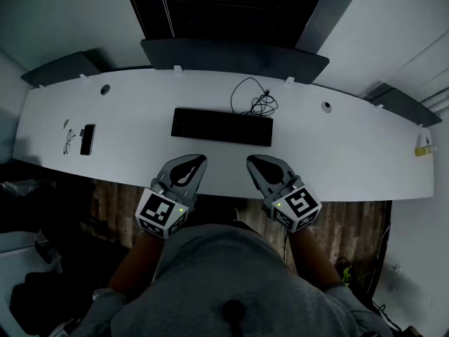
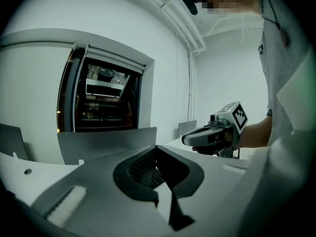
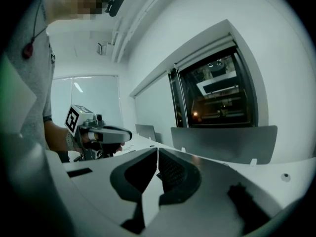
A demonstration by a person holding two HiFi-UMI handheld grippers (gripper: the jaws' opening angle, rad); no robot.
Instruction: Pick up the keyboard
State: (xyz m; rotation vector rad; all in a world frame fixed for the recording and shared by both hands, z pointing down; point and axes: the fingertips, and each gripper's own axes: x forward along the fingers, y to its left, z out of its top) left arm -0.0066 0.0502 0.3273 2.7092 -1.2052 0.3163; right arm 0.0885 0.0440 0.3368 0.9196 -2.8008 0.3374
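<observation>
Reach decides the coming move. A long, curved white desk (image 1: 351, 146) spans the head view, and the flat black rectangular keyboard (image 1: 222, 126) lies near its middle, long axis running left to right, parallel to the desk's near edge. It sits straight ahead of both tools, beyond their tips and apart from them. The left hand-held gripper (image 1: 198, 159) points at the stretch just inward of the keyboard's left end, and the right hand-held gripper (image 1: 251, 160) at the stretch just inward of its right end. Neither looks clearly nearer. Each has its jaws pressed together with nothing between them, so they would likely need to part before taking the near long edge. A thin black coiled cable (image 1: 256, 102) lies just behind the keyboard's right half, touching or nearly so.
</observation>
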